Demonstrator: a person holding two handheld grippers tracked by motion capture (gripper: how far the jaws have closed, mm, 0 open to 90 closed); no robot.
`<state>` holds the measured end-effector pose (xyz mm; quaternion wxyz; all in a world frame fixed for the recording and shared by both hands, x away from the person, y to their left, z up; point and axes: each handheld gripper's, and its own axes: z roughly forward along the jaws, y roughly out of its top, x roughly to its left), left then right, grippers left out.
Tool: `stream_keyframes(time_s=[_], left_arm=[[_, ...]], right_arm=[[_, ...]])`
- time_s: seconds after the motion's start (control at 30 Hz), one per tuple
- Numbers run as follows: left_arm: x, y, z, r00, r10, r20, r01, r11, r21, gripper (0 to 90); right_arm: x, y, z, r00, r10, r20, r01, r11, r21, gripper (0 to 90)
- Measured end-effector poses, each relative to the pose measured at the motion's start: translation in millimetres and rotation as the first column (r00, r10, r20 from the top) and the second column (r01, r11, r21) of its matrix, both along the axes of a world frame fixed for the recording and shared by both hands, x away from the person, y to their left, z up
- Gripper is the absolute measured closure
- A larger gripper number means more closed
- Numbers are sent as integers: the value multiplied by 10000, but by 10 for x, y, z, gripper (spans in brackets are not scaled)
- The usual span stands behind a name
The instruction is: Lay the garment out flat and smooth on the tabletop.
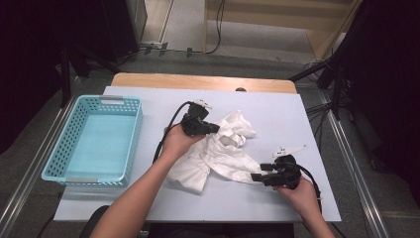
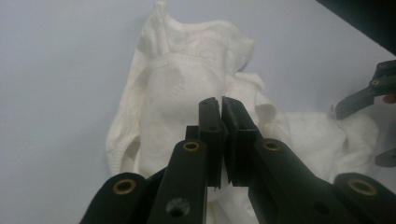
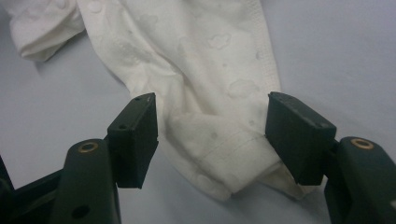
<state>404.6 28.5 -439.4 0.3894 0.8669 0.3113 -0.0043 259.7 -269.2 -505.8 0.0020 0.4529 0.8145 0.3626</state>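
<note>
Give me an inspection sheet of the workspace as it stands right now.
Surface: pale blue table, wooden edge at the far side.
Job's things: white garment crumpled mid-table; a cuff end lies between the right jaws.
Clutter: empty blue basket at the table's left.
Grippers: left gripper shut, over the garment, no cloth visibly pinched; right gripper open, astride the cuff end.
Cables: one black cable trails from the left gripper; more on the floor.
Surroundings: dark stands, grey floor.
</note>
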Motion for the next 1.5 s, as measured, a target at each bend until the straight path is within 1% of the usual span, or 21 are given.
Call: stream_keyframes(time_s=[0.1, 0.2, 0.37, 0.47, 0.5, 0.53, 0.57, 0.67, 0.7, 0.77, 0.83, 0.87, 0.93, 0.97, 1.0, 1.13, 1.23, 1.33, 1.4, 1.43, 1.5], left_arm=[[16, 76, 60, 9999, 168, 37, -167, 9997, -163, 873], [52, 160, 84, 9991, 414, -41, -415, 9986, -331, 874], [124, 302, 89, 9965, 839, 12, -838, 9960, -324, 874], [169, 387, 74, 9937, 1117, -48, -1118, 9931, -363, 874], [169, 387, 74, 9937, 1117, -48, -1118, 9931, -363, 874], [194, 433, 61, 9916, 1289, -68, -1290, 9910, -349, 874], [194, 433, 61, 9916, 1289, -68, -1290, 9910, -349, 874], [240, 519, 16, 9869, 1609, -119, -1612, 9867, -213, 873], [240, 519, 16, 9869, 1609, -119, -1612, 9867, -213, 873], [273, 580, -21, 9815, 1888, -327, -1894, 9817, -173, 873], [286, 620, -41, 9773, 2087, -350, -2091, 9779, -53, 873], [291, 642, -51, 9757, 2162, -344, -2164, 9763, -36, 872], [301, 696, -63, 9700, 2391, -436, -2395, 9709, -47, 872], [301, 696, -63, 9700, 2391, -436, -2395, 9709, -47, 872], [307, 746, -76, 9650, 2558, -584, -2570, 9663, -144, 872], [280, 796, -61, 9619, 2669, -591, -2684, 9631, -194, 871], [266, 806, -63, 9616, 2674, -615, -2689, 9630, -176, 870], [241, 845, -79, 9586, 2757, -712, -2776, 9605, -176, 870], [235, 859, -82, 9584, 2759, -725, -2779, 9605, -180, 870], [228, 870, -83, 9569, 2802, -764, -2825, 9591, -203, 870], [200, 895, -66, 9556, 2860, -713, -2881, 9573, -224, 870]], right_arm=[[1, 0, -1, 10000, 0, 9, 0, 10000, -3, 330], [1, 0, -2, 10000, -1, 8, 1, 10000, -5, 330], [1, 3, 1, 10000, 0, 0, 0, 10000, 1, 330], [3, -1, 0, 10000, -2, -15, 2, 10000, 9, 330], [3, 0, 0, 10000, 4, -20, -4, 10000, 16, 330], [4, 1, 1, 10000, 31, -8, -31, 10000, 2, 330], [3, 4, 2, 10000, 30, -26, -30, 10000, 6, 330], [5, 10, 2, 10000, 90, -9, -90, 10000, -6, 330], [5, 10, 2, 10000, 90, -9, -90, 10000, -6, 330], [8, 13, 6, 9999, 96, -30, -96, 10000, -21, 330], [11, 10, 11, 9999, 151, 2, -151, 9999, -44, 330], [13, 10, 19, 9999, 140, 10, -140, 9999, -13, 330], [16, 5, 35, 9999, 127, 71, -127, 9999, 41, 331], [18, 4, 44, 9999, 112, 106, -113, 9999, 28, 332], [22, 3, 53, 9999, 117, 121, -118, 9999, 54, 333], [42, 7, 77, 9996, 136, 239, -138, 9999, 84, 334], [66, 10, 94, 9995, 120, 299, -123, 9999, 93, 335], [90, 14, 103, 9992, 149, 361, -152, 9999, 80, 335], [104, 21, 109, 9993, 136, 360, -139, 9999, 78, 335], [114, 21, 110, 9991, 154, 388, -157, 9998, 92, 335], [131, 21, 117, 9990, 147, 410, -151, 9998, 92, 335]])
